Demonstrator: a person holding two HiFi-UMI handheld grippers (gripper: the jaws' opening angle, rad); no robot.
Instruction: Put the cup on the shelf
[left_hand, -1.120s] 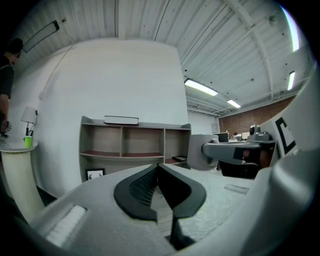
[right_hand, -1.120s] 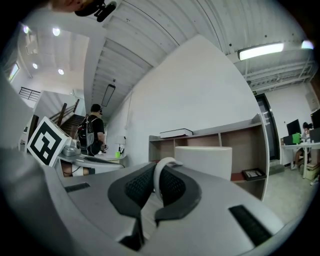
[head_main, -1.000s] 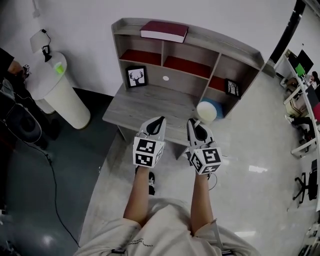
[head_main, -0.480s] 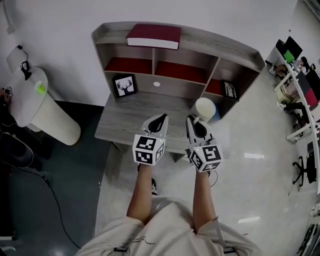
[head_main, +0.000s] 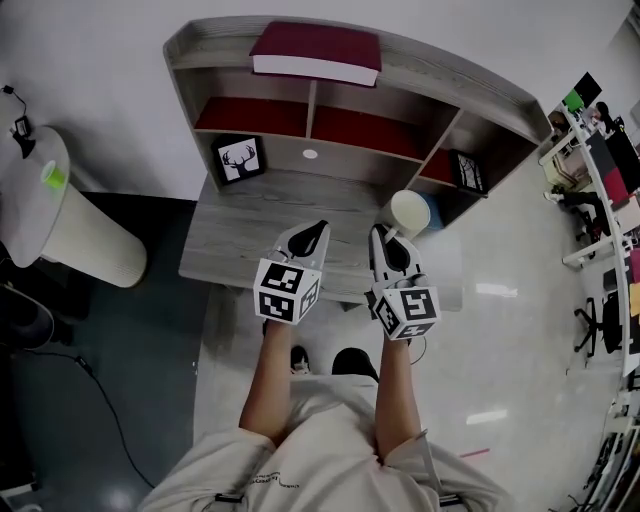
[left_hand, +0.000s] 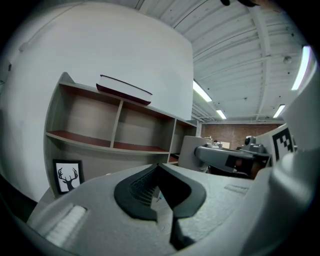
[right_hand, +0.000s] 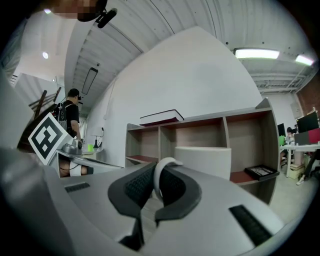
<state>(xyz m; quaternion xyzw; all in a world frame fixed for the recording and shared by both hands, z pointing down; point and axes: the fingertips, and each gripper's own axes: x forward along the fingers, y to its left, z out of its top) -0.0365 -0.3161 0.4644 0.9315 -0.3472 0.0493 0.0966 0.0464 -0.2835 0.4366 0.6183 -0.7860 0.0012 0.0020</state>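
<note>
Right claw (head_main: 381, 233) grips cup (head_main: 410, 212) by handle; left claw (head_main: 319, 230) closed, empty.

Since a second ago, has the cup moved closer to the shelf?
Yes, slightly. The cup, in the right gripper, is farther in over the desk from its front edge, toward the right compartment of the shelf.

The right gripper (right_hand: 159, 195) is pinching the white handle (right_hand: 162, 167) of a cup (right_hand: 205, 156), which is showing just beyond the jaws. Behind it a shelf (right_hand: 150, 142) is standing against the wall, carrying a book (right_hand: 161, 118) on top and what is probably a picture frame (right_hand: 260, 171) lying in its right compartment.
</note>
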